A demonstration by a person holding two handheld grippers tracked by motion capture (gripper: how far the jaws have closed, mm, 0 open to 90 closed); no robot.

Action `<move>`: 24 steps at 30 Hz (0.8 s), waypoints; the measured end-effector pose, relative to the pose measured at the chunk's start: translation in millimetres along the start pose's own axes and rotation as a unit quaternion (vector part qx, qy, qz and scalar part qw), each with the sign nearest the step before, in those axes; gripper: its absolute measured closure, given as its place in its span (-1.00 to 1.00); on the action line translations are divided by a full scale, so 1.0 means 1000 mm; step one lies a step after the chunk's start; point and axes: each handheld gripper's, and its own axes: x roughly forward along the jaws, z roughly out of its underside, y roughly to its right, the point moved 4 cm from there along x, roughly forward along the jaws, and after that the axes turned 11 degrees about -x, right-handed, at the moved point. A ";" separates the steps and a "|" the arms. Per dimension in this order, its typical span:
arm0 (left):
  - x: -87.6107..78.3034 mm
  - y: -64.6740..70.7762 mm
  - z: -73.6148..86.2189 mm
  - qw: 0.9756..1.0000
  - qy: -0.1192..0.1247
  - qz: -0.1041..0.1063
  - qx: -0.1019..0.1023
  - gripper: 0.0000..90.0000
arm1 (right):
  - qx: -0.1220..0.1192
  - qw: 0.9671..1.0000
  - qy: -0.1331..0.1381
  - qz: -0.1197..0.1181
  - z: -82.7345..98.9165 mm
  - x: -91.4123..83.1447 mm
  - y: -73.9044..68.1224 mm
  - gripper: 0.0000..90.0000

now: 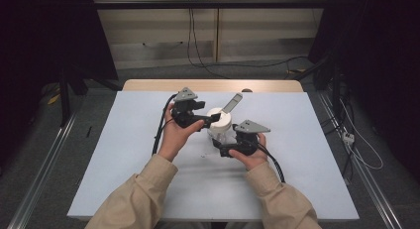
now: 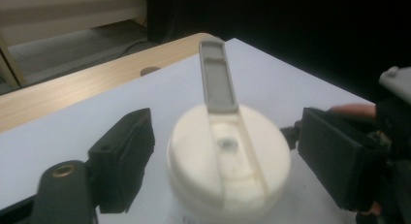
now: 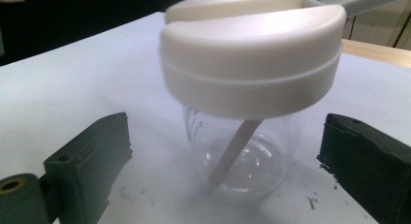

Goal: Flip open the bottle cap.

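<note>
A clear plastic cup [image 3: 252,161] stands upright on the white table sheet [image 1: 148,154], capped by a cream round lid [image 2: 228,156]. The lid's grey flip tab [image 2: 217,76] is raised, and a pale straw [image 3: 237,146] leans inside the cup. In the high view the lid [image 1: 220,119] sits at the table's middle with the tab [image 1: 232,103] pointing up and right. My left gripper [image 1: 212,119] reaches in from the left at lid height; its jaws stand open on either side of the lid [image 2: 228,132], not pressing it. My right gripper [image 1: 221,140] comes from the near side, open around the clear body [image 3: 225,136] with gaps on both sides.
The white sheet covers a wooden table whose bare far edge [image 1: 213,85] shows behind the cup. Small dark crumbs [image 3: 310,202] lie on the sheet by the cup's base. Cables [image 1: 193,40] trail on the floor beyond the table, and metal rails [image 1: 44,164] run along both sides.
</note>
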 end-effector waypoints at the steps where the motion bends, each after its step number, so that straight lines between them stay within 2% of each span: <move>1: -0.005 -0.001 0.004 1.000 0.000 0.001 -0.001 -0.61 | -0.001 1.000 -0.001 -0.003 0.000 -0.004 -0.001 -0.89; 5: -0.020 -0.007 0.020 1.000 -0.003 0.000 -0.004 -0.65 | 0.000 1.000 0.001 -0.005 0.003 -0.017 -0.002 -0.88; 7: -0.026 -0.010 0.027 1.000 -0.008 -0.006 0.003 -0.69 | 0.001 1.000 0.003 -0.009 0.004 -0.024 -0.002 -0.88; 12: -0.041 -0.018 0.043 1.000 -0.016 -0.013 0.003 -0.79 | -0.003 1.000 0.001 -0.015 0.009 -0.038 -0.002 -0.87; 16: -0.055 -0.026 0.058 1.000 -0.012 -0.013 -0.004 -0.79 | -0.002 1.000 0.001 -0.016 0.013 -0.048 -0.001 -0.87; 19: -0.065 -0.032 0.068 1.000 -0.009 -0.009 -0.014 -0.82 | -0.011 1.000 -0.002 -0.015 0.017 -0.056 -0.001 -0.87; 24: -0.079 -0.037 0.077 1.000 -0.008 -0.013 -0.009 -0.83 | -0.012 1.000 -0.004 -0.009 0.023 -0.071 0.003 -0.87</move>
